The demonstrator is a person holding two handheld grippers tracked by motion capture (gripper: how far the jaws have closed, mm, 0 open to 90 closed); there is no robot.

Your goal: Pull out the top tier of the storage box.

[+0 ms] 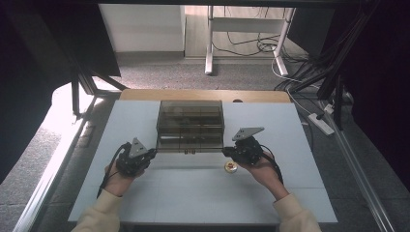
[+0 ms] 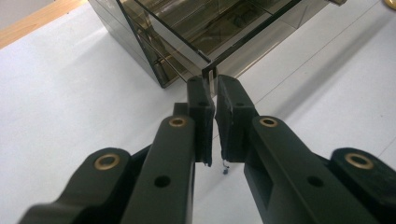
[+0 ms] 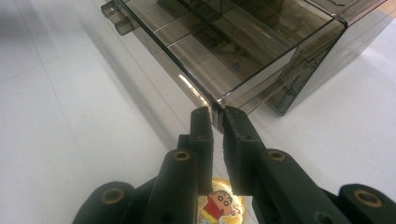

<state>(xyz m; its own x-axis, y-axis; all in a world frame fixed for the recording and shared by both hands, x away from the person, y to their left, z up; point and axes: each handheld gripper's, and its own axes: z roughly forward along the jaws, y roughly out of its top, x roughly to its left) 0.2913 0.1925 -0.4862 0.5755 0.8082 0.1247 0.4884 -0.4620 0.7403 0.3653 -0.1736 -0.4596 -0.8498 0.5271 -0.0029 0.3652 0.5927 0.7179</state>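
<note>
Honestly, the risk I'd flag is a lopsided pull: if one hand tugs harder, the drawer [image 1: 189,143] could jam crooked in the smoked plastic box [image 1: 190,116], or a thin corner could slip out. The left gripper [image 1: 153,152] and the right gripper [image 1: 225,152] are each pinched nearly closed on a front corner of that drawer. It's see-through brown with dividers, sitting mid-table and partly pulled out. A small cartoon badge [image 1: 231,167] lies just beside the right gripper.
</note>
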